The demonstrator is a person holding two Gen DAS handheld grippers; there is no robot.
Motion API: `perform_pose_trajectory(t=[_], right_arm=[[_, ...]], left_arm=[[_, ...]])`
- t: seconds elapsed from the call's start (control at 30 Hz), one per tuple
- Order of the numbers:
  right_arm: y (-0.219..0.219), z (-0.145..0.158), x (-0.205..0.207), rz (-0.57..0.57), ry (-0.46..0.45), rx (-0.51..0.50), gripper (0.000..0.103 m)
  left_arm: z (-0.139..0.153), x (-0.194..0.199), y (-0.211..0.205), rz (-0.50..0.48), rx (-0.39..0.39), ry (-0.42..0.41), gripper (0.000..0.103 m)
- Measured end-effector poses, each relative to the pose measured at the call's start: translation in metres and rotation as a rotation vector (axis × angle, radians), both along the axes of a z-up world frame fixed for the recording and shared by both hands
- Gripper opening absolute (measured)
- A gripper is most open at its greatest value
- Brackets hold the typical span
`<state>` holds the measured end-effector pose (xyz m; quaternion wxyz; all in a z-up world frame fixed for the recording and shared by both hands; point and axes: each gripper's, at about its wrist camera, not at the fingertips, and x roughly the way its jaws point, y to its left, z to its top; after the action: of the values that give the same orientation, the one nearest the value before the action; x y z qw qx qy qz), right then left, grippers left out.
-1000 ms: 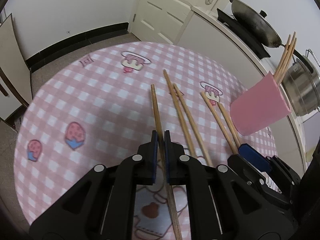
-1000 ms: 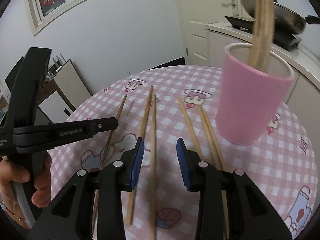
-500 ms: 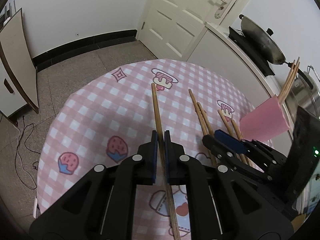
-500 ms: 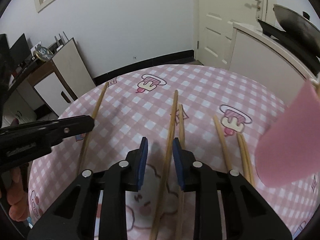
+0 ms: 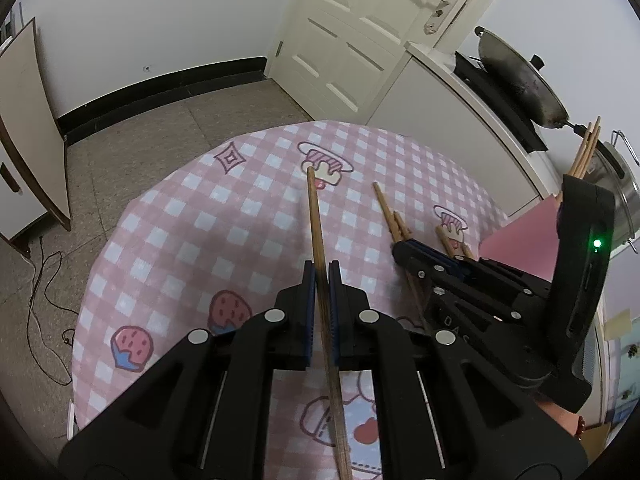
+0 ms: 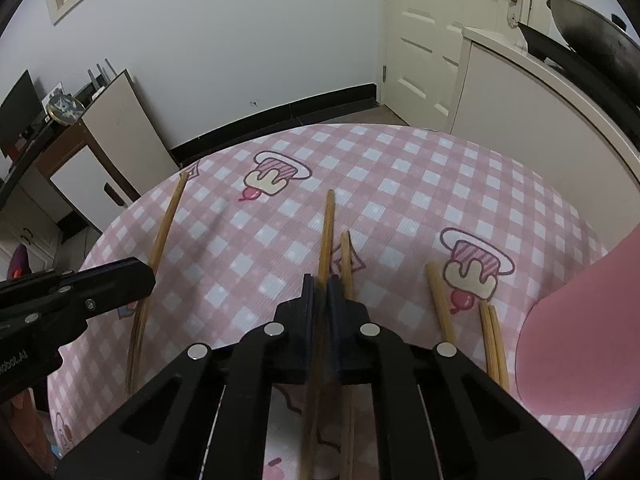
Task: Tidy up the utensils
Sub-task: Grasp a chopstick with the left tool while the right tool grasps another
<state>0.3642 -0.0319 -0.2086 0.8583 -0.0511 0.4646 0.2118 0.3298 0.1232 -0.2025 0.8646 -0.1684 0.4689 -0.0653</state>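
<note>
My left gripper (image 5: 319, 276) is shut on a wooden chopstick (image 5: 316, 216) and holds it above the pink checked tablecloth (image 5: 200, 216); the stick points away from me. It also shows in the right wrist view (image 6: 160, 236). My right gripper (image 6: 319, 286) is shut on another chopstick (image 6: 326, 232) low over the table. More chopsticks lie beside it (image 6: 347, 260) and to the right (image 6: 438, 304). A pink cup (image 6: 580, 332) with chopsticks (image 5: 586, 152) in it stands at the right.
A white counter (image 5: 460, 100) with a wok (image 5: 516, 80) and a steel pot (image 5: 616, 188) runs along the right. A door (image 5: 360, 28) is beyond the table. A cabinet (image 6: 96, 160) stands at the left. The table's far edge drops to the floor.
My right gripper has closed on a chopstick that lay between its open jaws. My left gripper has risen and drawn back with its chopstick.
</note>
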Motion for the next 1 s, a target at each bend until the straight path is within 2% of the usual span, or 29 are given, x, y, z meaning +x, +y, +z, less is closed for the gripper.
perform_pose_trajectory(t=[0.1,0.23,0.3,0.37,0.47,0.63,0.97,1.0], right_arm=[[-0.009,0.010,-0.009,-0.006,-0.014,0.052,0.005],[-0.025,0.041,-0.026,-0.010,-0.072,0.114,0.005],[-0.032,0.056,-0.034,-0.009,-0.099,0.135,0.005],[-0.038,0.069,-0.041,-0.008,-0.114,0.152,0.005],[-0.048,0.080,-0.048,-0.007,-0.115,0.178,0.005],[-0.051,0.072,-0.050,-0.003,-0.087,0.181,0.005],[-0.031,0.040,-0.037,0.008,-0.006,0.184,0.005],[-0.030,0.038,-0.035,0.009,-0.001,0.183,0.005]], left_arm=[[0.011,-0.004,-0.005,-0.019,-0.010,-0.021,0.007],[0.029,-0.011,-0.015,-0.043,-0.018,-0.057,0.007],[0.037,-0.014,-0.021,-0.053,-0.009,-0.069,0.007],[0.043,-0.018,-0.026,-0.048,0.034,-0.077,0.007],[0.044,-0.020,-0.026,-0.029,0.031,-0.053,0.007],[0.042,-0.022,-0.030,-0.018,0.093,-0.031,0.007],[0.009,-0.003,-0.023,-0.008,0.114,0.063,0.008],[0.004,0.000,-0.023,-0.006,0.118,0.071,0.012]])
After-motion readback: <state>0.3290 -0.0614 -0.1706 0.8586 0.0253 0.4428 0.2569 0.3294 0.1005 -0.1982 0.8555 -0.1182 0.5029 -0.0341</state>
